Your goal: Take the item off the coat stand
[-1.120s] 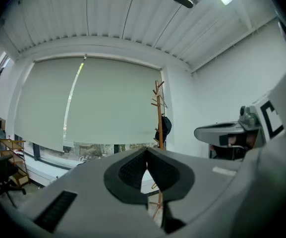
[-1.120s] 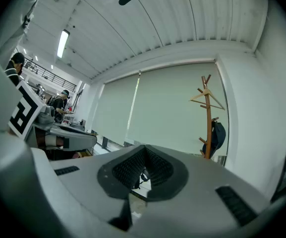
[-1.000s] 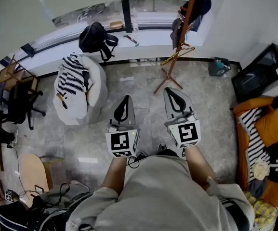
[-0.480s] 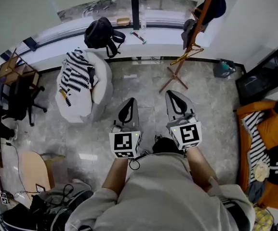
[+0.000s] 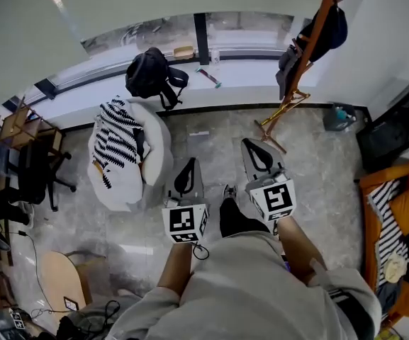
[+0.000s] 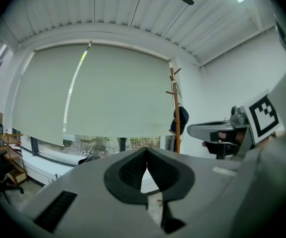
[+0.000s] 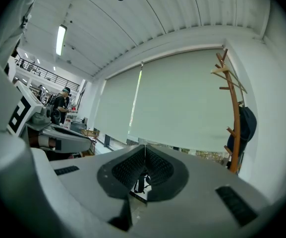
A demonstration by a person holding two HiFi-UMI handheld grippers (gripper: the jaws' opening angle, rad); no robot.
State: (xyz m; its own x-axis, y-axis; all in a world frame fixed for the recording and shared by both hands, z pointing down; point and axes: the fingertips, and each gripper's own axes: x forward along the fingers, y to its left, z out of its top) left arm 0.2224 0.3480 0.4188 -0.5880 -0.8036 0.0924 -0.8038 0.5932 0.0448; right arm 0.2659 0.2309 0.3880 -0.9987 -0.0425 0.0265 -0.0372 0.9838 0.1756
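Wooden coat stand (image 5: 310, 40) stood at the far right corner of the floor (image 5: 211, 137), close to the window sill and the right wall. A dark blue item (image 5: 334, 25) hung from an upper peg, on the wall side of the pole; whether it was a bag or a cap could not be determined. A grey item (image 5: 287, 61) hung lower on the opposite side.

The left gripper (image 5: 187, 167) and right gripper (image 5: 250, 147) were held side by side at waist level over mid-floor, well apart from the stand. On both, the 2 pads were pressed together with nothing between them.

Judged step: approach, with no contact yet made with the stand or its load. The next move would probably call for closing the remaining floor distance, raising 1 gripper to peg height, parting its jaws, clamping the hanging item, then lifting it up and clear of the peg without tipping the stand.
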